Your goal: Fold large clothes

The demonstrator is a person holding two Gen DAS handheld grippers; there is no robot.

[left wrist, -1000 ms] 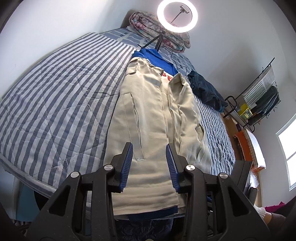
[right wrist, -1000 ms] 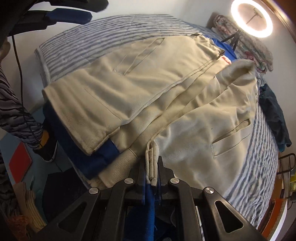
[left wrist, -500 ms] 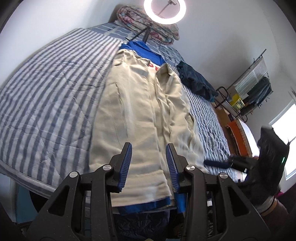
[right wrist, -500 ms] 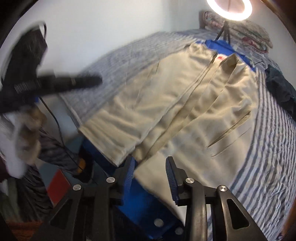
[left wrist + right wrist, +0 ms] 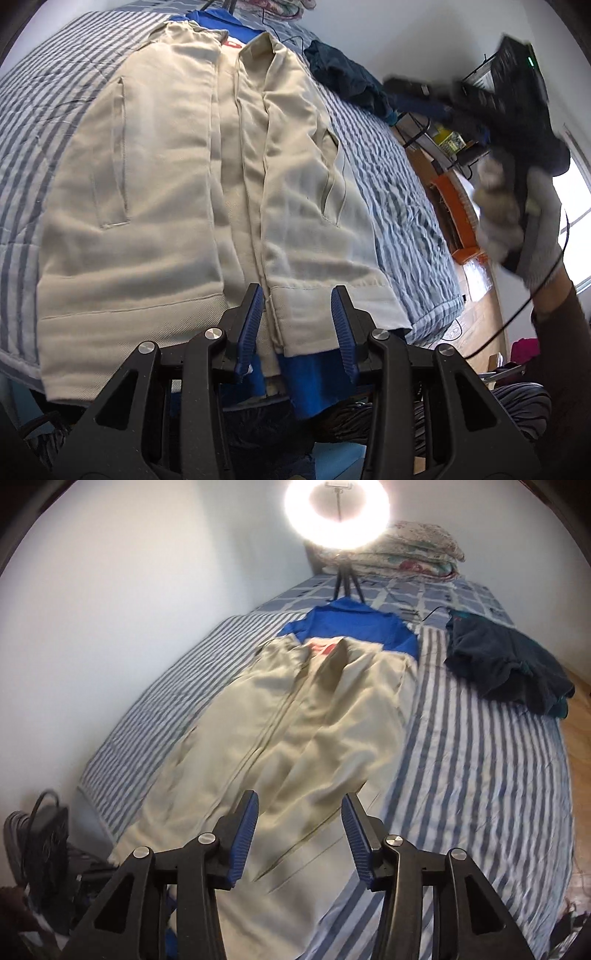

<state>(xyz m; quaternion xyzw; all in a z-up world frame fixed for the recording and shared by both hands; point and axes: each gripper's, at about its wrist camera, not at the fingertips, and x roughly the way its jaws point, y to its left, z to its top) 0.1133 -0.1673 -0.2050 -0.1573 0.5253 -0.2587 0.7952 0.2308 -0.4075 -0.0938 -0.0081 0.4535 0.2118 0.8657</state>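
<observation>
Beige jacket point(image 5: 177, 192) of coarse woven cloth with blue lining lies flat lengthwise on the striped quilted bed point(image 5: 480, 775). Left tool point(image 5: 295, 328) gapes empty; right tool point(image 5: 299, 834) is opening, gripping nothing.

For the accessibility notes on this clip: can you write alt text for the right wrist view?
A beige jacket lies spread lengthwise on a striped bed, blue lining showing at its far end. The right gripper hangs above its near end, jaws opening with nothing between them. A dark garment lies to the right, and a ring light glows before folded quilts.
</observation>
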